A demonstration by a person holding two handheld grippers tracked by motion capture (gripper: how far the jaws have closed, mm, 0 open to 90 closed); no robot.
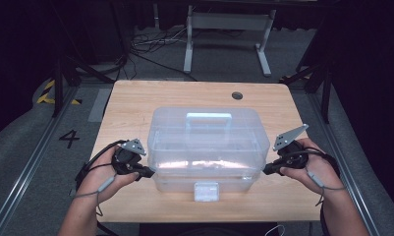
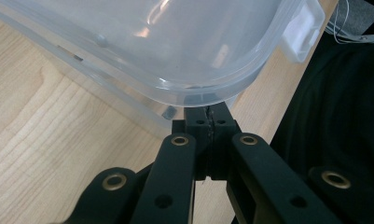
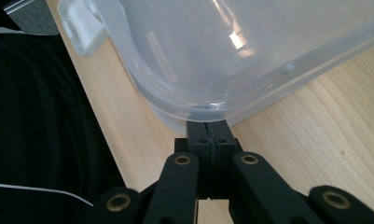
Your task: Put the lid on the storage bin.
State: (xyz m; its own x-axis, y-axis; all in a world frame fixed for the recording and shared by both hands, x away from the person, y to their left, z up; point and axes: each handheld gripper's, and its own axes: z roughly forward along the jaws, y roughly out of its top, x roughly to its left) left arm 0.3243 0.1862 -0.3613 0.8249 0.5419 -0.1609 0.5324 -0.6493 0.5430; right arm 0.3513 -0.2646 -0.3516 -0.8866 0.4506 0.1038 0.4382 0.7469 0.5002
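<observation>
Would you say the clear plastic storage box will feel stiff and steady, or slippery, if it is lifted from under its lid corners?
The clear plastic storage box looks empty, so it is probably light. Its thin, see-through lid may flex a little under a lift. The glossy rim could slip off the shut left gripper and right gripper, tucked beneath it.

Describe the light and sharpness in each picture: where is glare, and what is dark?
High view: room around the table dark, a bright glare band on the plastic box, picture slightly soft. Left gripper view: white reflections on the lid, dark clothing at right. Right gripper view: a glare streak on the lid, wood grain sharp.
</observation>
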